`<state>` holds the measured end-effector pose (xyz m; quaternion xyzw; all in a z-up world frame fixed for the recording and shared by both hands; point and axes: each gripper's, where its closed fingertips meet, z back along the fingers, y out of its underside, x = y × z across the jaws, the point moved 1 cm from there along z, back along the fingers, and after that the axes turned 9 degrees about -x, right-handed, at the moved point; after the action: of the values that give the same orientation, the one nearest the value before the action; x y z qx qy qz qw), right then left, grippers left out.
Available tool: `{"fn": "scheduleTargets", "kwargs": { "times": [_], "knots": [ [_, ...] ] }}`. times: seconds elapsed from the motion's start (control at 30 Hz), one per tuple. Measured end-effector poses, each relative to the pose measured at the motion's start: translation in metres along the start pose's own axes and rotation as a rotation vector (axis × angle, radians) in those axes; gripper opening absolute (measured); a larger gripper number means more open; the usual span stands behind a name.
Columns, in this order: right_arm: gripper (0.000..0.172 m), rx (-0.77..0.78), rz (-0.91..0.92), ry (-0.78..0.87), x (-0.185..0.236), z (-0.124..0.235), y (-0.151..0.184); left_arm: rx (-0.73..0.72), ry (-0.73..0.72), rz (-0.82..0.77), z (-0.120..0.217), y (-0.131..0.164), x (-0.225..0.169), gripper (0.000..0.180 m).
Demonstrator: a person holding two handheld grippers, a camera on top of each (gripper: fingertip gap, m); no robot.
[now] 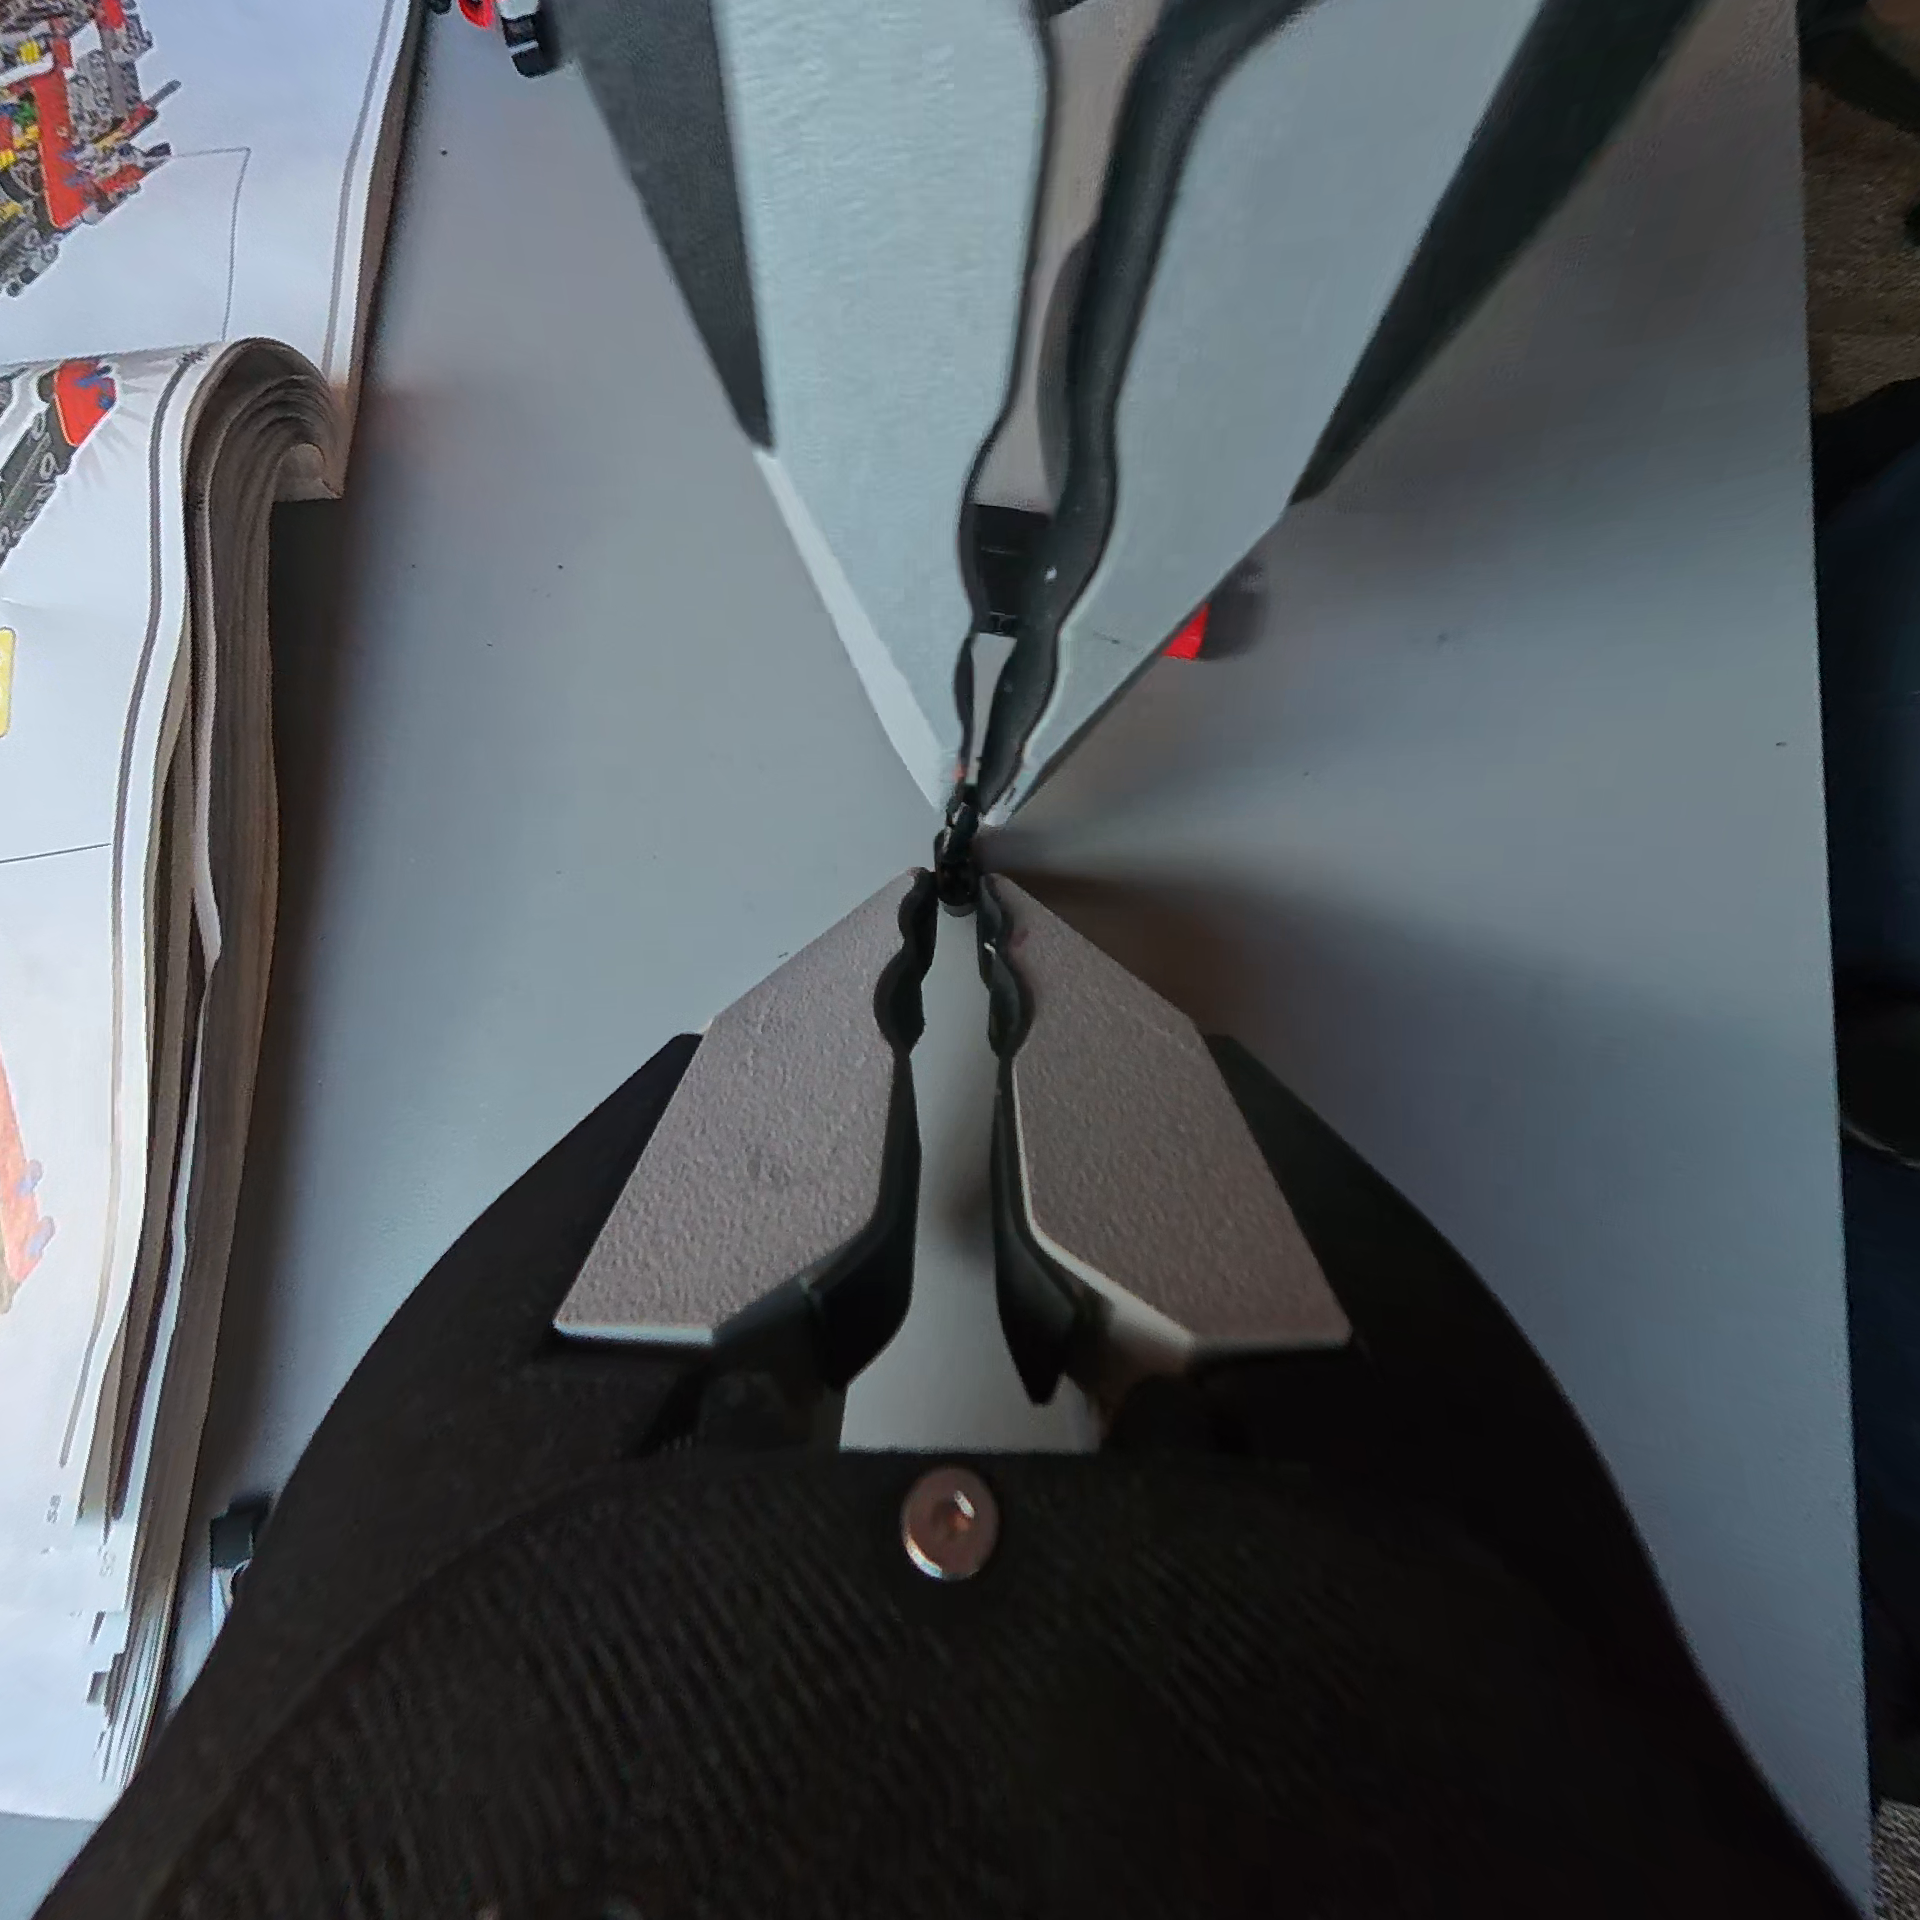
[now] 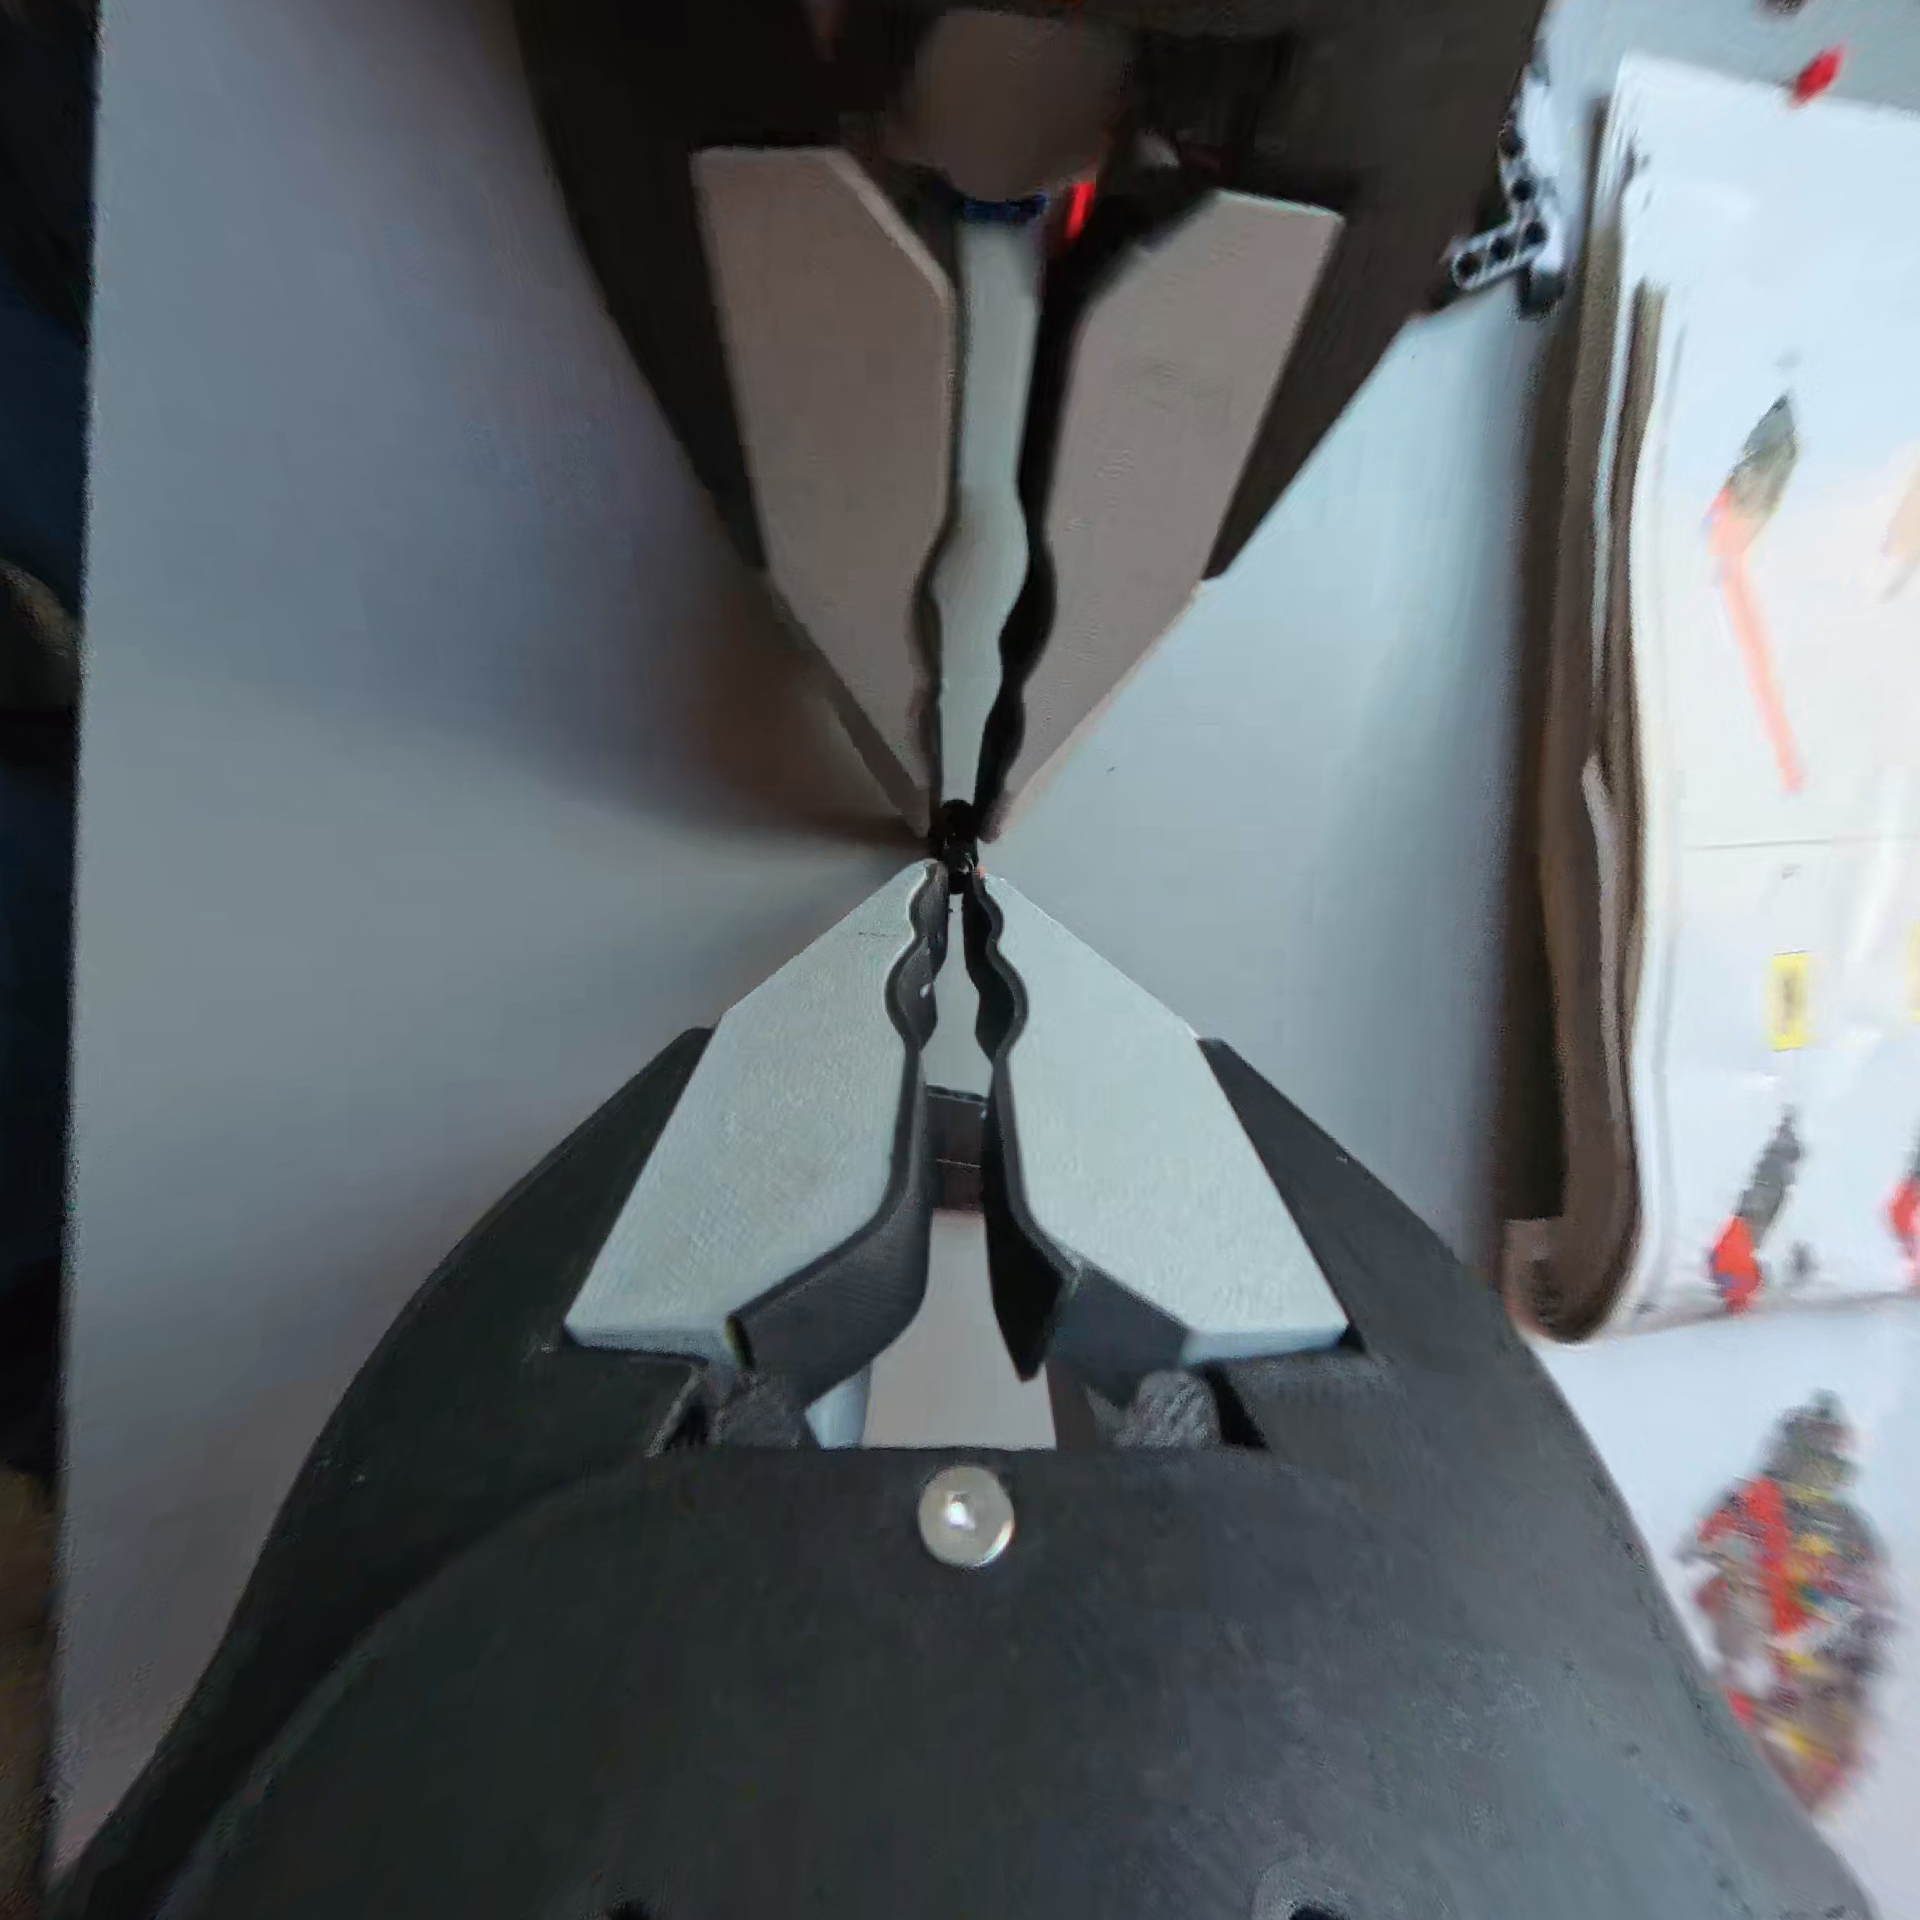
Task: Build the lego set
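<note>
Closest to the lens in the left wrist view is my left gripper's (image 1: 958, 883) black ribbed body with a silver screw, then its two grey textured fingers (image 1: 769, 1153) narrowing to nearly closed tips. Pinched right at those tips is a tiny black pin-like piece (image 1: 956, 868), and the pads look pressed on it from both sides. Coming in from the top, tip to tip with mine, is my right gripper (image 1: 971, 800), and its pale fingers are closed on the far end of that same little black piece. All of this hangs over a plain light grey table (image 1: 571, 675). A small red plastic part (image 1: 1190, 636) peeks out beside the right gripper's finger. On the left edge lies a thick open instruction booklet with printed pictures of a red model (image 1: 125, 727), pages curled over.

Switching to the right wrist view, same deal mirrored: black gripper body nearest, then my right gripper's (image 2: 961, 871) pale grey fingers (image 2: 790, 1143) shut down to the tips on the tiny black piece (image 2: 956, 836). The left gripper (image 2: 958, 816) comes down from the top, beige-looking in shadow, tips meeting mine on the piece. The booklet (image 2: 1766, 831) sits along the right side of the table (image 2: 416, 623), and a grey perforated plastic beam (image 2: 1507, 244) lies at its top corner. It's too small and blurry to say exactly what the black piece is.
</note>
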<state>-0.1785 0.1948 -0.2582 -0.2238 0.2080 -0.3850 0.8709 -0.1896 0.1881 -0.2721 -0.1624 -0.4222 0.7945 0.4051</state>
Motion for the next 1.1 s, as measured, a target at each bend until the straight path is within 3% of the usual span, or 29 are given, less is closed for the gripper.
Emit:
{"fn": "scheduleTargets", "kwargs": {
  "times": [0.13, 0.37, 0.6, 0.8, 0.93, 1.1],
  "knots": [
    [0.000, 0.006, -0.161, -0.104, -0.004, -0.002, -0.001, 0.001, -0.003, 0.001, 0.000, 0.000, 0.000, 0.006],
    [0.001, -0.009, -0.396, -0.098, -0.004, -0.006, -0.003, 0.004, -0.018, 0.014, 0.000, 0.000, 0.000, 0.006],
    [0.000, 0.070, -0.157, -0.019, -0.001, -0.015, 0.011, 0.001, -0.043, -0.015, -0.001, -0.001, 0.001, 0.006],
    [0.000, 0.015, -0.245, 0.019, -0.009, -0.013, 0.015, 0.003, -0.047, 0.017, 0.000, 0.001, 0.005, 0.006],
    [0.000, -0.108, -0.298, 0.062, -0.015, 0.002, 0.007, 0.002, -0.062, 0.017, 0.000, 0.001, 0.007, 0.006],
    [0.016, -0.252, -0.342, 0.015, 0.022, 0.031, 0.000, 0.007, -0.124, -0.037, 0.000, 0.000, 0.010, 0.006]
  ]
}}
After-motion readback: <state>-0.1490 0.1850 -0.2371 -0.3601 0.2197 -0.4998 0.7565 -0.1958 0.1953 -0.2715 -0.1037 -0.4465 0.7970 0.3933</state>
